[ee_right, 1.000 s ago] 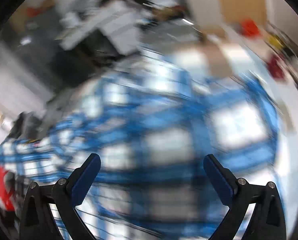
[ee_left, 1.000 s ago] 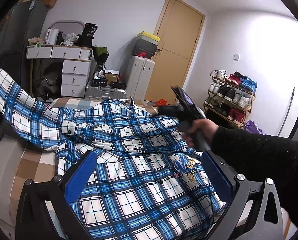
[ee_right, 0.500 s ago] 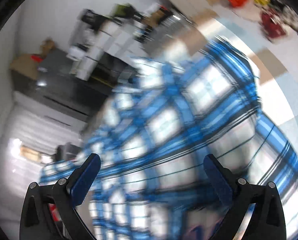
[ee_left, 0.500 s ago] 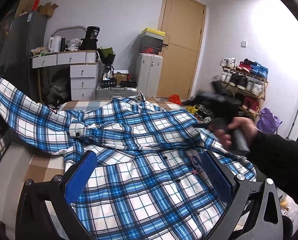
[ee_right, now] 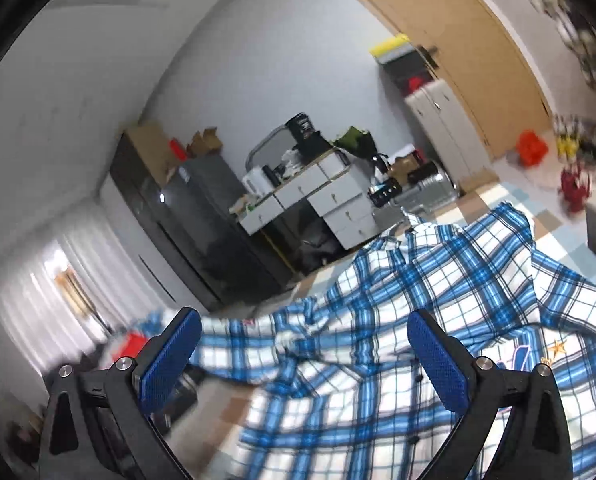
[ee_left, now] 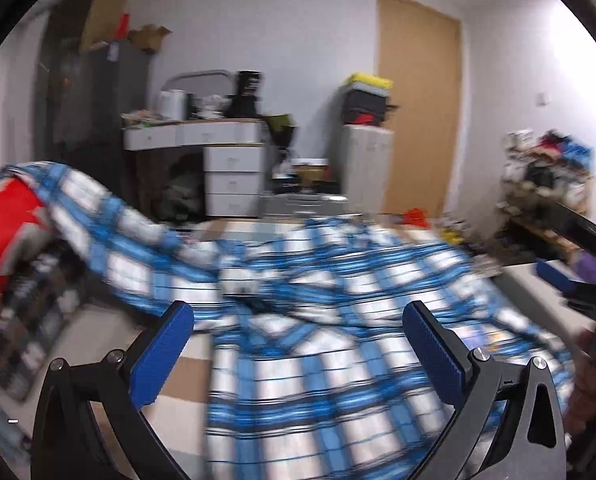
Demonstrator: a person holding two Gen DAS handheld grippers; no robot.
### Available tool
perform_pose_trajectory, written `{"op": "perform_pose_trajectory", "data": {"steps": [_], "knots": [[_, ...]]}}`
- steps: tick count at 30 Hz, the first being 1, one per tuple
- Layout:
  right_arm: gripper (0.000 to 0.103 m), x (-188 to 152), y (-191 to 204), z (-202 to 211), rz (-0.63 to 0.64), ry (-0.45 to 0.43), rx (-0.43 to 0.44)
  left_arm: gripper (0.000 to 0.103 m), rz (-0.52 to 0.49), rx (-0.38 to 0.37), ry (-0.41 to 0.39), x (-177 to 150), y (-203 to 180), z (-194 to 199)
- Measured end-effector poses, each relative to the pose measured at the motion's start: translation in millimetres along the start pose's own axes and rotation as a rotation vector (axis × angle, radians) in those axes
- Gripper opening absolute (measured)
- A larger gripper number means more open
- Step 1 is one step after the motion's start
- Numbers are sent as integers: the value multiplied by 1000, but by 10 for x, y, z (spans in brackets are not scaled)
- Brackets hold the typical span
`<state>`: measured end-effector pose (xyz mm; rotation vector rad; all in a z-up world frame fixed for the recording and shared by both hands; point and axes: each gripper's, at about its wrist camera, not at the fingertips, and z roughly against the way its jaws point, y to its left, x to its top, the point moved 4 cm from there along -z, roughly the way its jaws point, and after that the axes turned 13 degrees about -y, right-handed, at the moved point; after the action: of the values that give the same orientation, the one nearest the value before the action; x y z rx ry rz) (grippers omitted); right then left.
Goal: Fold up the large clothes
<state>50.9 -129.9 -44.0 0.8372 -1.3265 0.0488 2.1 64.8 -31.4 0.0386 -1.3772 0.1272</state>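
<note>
The plaid shirt (ee_left: 318, 320), blue and white, lay spread out on the bed (ee_left: 185, 384), beneath both hand-held grippers. The left hand-held gripper (ee_left: 298, 352) hung over it with its blue pads (ee_left: 161, 356) spread wide and nothing between them; its view was smeared with motion blur. The right hand-held gripper (ee_right: 302, 360) was likewise spread, its pads (ee_right: 438, 364) apart and empty, tilted over the shirt's front (ee_right: 438, 340), where a row of dark buttons (ee_right: 419, 378) and an embroidered crest with a gold star (ee_right: 556, 347) showed. In the left wrist view the right hand-held gripper (ee_left: 578, 256) appeared at the right edge as a dark shape with a blue pad, held above the shirt's far side by a hand (ee_left: 586, 384) in a dark sleeve.

One sleeve of the shirt (ee_left: 97, 216) trailed off to the left, draped up over a red and grey object (ee_left: 5, 232) at the edge of the bed. Bare brown and pale checked bedding showed beside the shirt.

Beyond the bed stood a white desk with drawers (ee_left: 217, 160), cluttered on top, a dark tall cabinet (ee_left: 93, 100) to its left, a pale locker (ee_left: 366, 168) with boxes stacked on it, and a wooden door (ee_left: 418, 100). A shoe rack (ee_left: 546, 184) stood against the right wall.
</note>
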Motion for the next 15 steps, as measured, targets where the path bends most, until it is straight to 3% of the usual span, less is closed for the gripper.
{"op": "perform_pose_trajectory", "data": {"steps": [5, 7, 11, 15], "knots": [[103, -335, 127, 25, 100, 59, -28, 102, 84, 113, 49, 46, 456, -15], [103, -373, 182, 48, 107, 69, 7, 102, 108, 136, 57, 148, 615, 17], [103, -423, 271, 88, 128, 93, 52, 102, 59, 205, 47, 456, 898, 126], [103, -455, 291, 123, 96, 110, 89, 102, 108, 247, 46, 911, 1342, 197]]}}
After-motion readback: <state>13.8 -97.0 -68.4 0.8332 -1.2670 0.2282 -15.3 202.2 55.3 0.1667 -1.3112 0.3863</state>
